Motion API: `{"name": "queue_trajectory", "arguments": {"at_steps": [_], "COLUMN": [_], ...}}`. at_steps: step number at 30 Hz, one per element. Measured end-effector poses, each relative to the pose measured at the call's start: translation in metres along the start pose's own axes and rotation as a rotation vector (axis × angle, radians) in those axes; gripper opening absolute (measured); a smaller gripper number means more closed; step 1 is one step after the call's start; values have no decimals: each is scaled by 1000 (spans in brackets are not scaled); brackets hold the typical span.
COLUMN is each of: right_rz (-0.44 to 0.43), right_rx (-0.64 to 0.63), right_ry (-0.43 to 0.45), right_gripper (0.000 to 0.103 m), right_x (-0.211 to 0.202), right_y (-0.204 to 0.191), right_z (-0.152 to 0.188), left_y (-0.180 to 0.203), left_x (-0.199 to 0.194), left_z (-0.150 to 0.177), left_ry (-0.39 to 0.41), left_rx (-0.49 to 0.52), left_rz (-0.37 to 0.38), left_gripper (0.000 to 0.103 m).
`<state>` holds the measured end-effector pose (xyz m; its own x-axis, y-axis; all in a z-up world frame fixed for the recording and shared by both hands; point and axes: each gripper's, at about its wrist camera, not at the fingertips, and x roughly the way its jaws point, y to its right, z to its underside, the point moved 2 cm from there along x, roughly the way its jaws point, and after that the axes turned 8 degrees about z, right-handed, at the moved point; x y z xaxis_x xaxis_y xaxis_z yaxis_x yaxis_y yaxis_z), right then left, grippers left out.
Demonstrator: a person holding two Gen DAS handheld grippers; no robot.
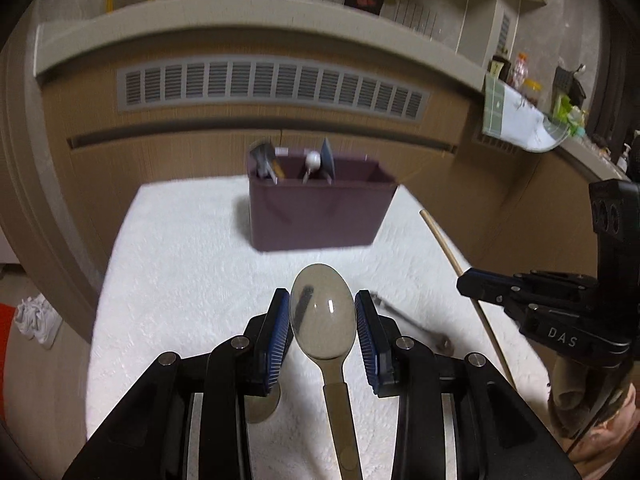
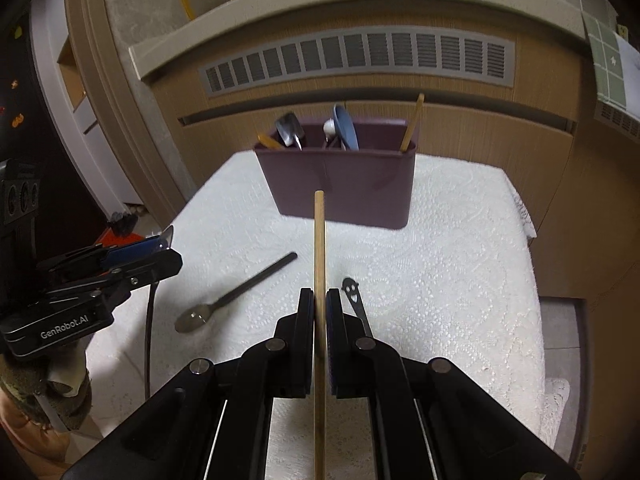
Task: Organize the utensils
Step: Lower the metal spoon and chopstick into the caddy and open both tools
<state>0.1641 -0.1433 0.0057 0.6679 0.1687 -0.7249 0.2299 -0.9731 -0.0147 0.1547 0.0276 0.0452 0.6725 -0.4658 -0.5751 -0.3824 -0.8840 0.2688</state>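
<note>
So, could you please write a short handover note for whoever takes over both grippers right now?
Left gripper: holds the translucent spoon, bowl forward.
Right gripper: shut on a wooden chopstick.
Purple caddy at the back of the white cloth already holds several utensils and one chopstick.
Left: slot both held items, then the black-handled spoon and smiley-handled utensil lying on the cloth.

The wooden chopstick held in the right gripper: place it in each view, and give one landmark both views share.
Left wrist: chopstick at the right, a thin curved line running into the right gripper.
Right wrist: centre, upright between the fingers, tip before the caddy.
Shared landmark: purple caddy at the cloth's far edge.
</note>
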Motion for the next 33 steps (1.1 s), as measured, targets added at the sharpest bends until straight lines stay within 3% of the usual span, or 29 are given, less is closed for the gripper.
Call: {"name": "queue_trajectory", "arguments": {"at_steps": [3, 7, 11, 14, 23, 33], "right_rz": [7, 32, 56, 61, 162, 304], "right_rx": [4, -13, -6, 25, 118, 192], "right_ry": [78, 254, 466, 538, 565, 559], "right_gripper": [6, 6, 6, 6, 6, 6], "right_x": [-18, -58, -92, -91, -15, 55], "right_y": [0, 2, 8, 16, 21, 19], "right_z": [-20, -77, -135, -165, -199, -198], "left_y": [9, 18, 13, 0, -56, -82], "left_x": [-19, -41, -39, -26, 48, 108], "left_z": [-37, -101, -148, -173, -195, -176], "left_ry": [117, 301, 447, 514, 502, 408], "left_rx": [38, 87, 106, 90, 1, -33], "left_rz": [-11, -11, -54, -94, -110, -116], "left_gripper": [34, 34, 34, 34, 35, 34]}}
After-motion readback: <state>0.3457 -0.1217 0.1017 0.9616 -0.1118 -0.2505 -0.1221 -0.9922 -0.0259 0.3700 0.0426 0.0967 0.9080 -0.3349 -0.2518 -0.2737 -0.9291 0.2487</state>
